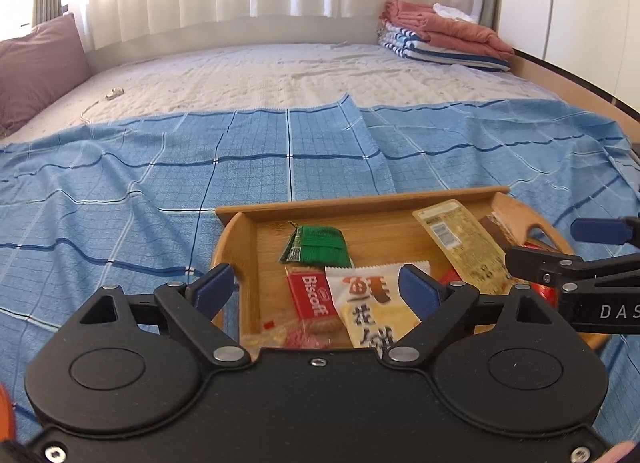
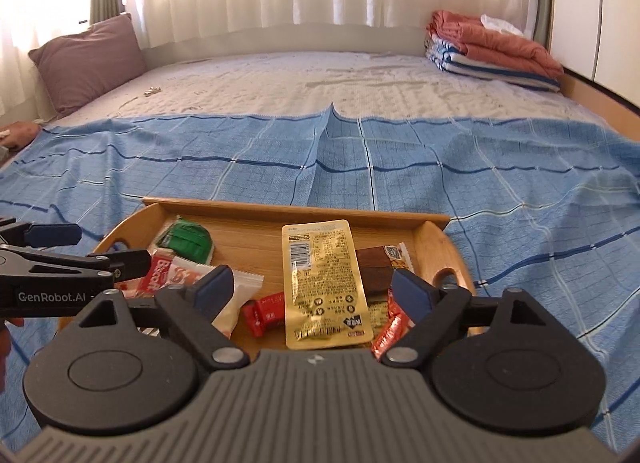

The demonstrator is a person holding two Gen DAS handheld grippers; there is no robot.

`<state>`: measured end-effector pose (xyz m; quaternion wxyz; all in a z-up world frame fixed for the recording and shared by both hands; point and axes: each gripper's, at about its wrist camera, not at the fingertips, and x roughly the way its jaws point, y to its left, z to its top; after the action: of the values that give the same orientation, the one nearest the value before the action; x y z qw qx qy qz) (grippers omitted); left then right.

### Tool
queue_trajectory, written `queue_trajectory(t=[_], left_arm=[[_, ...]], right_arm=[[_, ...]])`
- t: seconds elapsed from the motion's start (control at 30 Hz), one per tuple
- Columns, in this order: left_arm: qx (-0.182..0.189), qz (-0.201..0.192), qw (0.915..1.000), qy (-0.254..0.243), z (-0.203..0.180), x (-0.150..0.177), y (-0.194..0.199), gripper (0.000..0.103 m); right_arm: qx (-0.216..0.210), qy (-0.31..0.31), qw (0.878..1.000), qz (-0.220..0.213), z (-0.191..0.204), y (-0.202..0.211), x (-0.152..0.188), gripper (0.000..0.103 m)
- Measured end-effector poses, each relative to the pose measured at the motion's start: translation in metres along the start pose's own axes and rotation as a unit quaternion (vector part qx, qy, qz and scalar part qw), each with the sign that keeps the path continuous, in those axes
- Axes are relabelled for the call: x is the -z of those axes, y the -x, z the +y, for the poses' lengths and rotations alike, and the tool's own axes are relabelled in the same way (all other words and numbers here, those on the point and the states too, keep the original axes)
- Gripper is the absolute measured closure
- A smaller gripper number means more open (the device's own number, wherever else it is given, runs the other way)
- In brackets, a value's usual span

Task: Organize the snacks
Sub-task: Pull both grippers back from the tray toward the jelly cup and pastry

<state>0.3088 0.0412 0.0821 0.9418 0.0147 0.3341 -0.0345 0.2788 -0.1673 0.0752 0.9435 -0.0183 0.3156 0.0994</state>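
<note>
A: Why are all the snacks sitting in that wooden tray (image 2: 296,209) on the bed (image 2: 360,75)?

B: I'm reading it as the collecting spot. The raised walls are keeping the packets from sliding onto the blue checked cloth (image 2: 520,191), so the sorting looks mostly done.

A: Is either tool holding anything?

B: No. The left hand-held gripper (image 1: 318,283) is standing with its jaws wide apart and nothing pinched; the blue pads are hanging above the tray without touching a packet. The right hand-held gripper (image 2: 312,289) is standing the same way, spread wide and empty.

A: So where are the snacks lying relative to them?

B: Straight ahead of and below the left one, the red Biscoff packet (image 1: 310,295) and the white packet with orange characters (image 1: 372,303) are lying between its pads, with the green packet (image 1: 316,245) just beyond. For the right one, the gold pouch (image 2: 324,283) is lying dead centre between its pads, face down, partly covering the brown bar (image 2: 374,269). Small red packets (image 2: 264,313) are lying by its near end, one lot to each side.

A: And the two tools?

B: Side by side, each one showing at the edge of the other's view.
</note>
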Motion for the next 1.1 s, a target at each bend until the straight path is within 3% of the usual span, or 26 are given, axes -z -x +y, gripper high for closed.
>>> queue_trajectory(t=[0.53,1.1], left_arm=[[0.030,-0.040,0.9986,0.014,-0.009,0.091,0.130,0.007],[0.041,-0.018,0.9990,0.009,-0.029,0.140,0.138,0.007]], right_arm=[[-0.021,0.072,0.996,-0.050,0.017,0.109,0.089,0.001],[-0.055,0.084,0.994,-0.053,0.029,0.152,0.172,0.000]])
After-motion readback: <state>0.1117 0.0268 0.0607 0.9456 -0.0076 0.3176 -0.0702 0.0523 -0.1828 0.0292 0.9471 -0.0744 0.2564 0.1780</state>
